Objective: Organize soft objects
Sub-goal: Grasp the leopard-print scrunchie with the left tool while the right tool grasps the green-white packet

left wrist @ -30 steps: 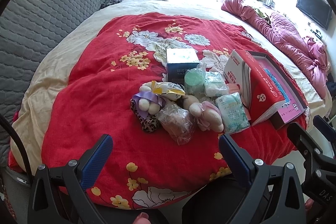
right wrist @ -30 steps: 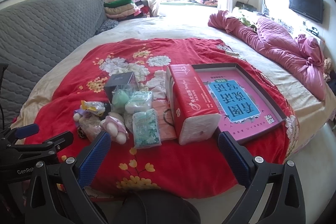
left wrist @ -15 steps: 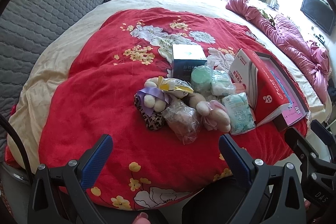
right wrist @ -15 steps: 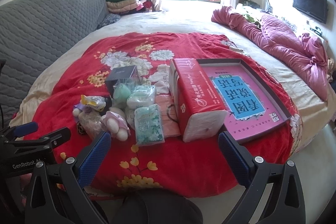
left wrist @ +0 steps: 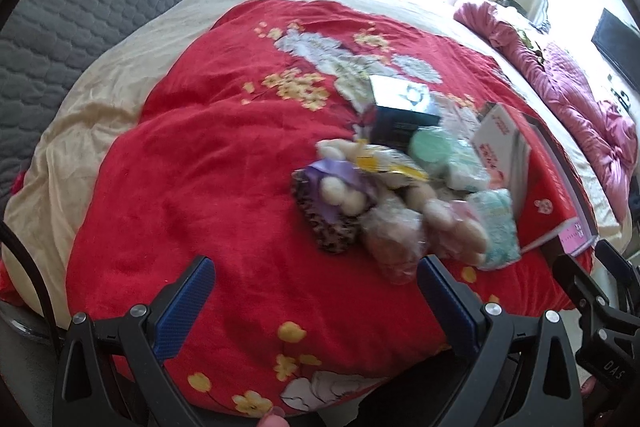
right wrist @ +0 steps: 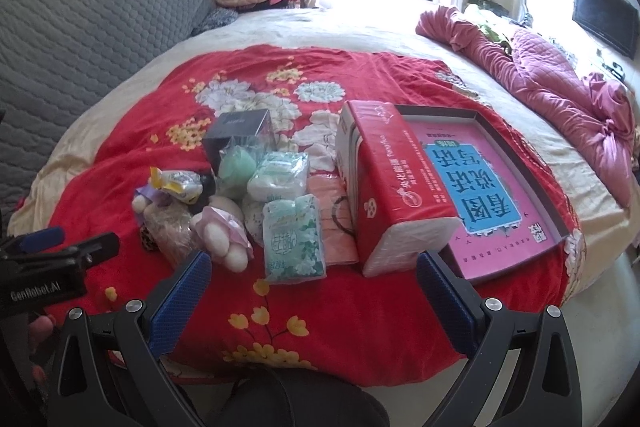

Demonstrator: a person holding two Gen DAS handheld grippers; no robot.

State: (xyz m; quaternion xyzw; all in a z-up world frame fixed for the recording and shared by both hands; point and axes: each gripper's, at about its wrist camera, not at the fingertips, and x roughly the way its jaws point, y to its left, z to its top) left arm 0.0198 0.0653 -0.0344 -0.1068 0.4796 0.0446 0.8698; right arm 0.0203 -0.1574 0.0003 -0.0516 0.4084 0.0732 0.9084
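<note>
A: Left wrist view?
B: My left gripper [left wrist: 314, 291] is spread wide, nothing held, bottom of frame over the red blanket [left wrist: 208, 187]. Pile of soft objects [left wrist: 400, 195] sits right of centre, blurred; leopard pouch [left wrist: 328, 227] nearest.
A: Right wrist view?
B: My right gripper [right wrist: 314, 287] is spread wide too, empty. Tissue pack [right wrist: 294, 241] is centre frame, plush toy [right wrist: 222, 237] just left of it, red tissue box [right wrist: 390, 183] right, leaning against the pink tray [right wrist: 500, 195].
</note>
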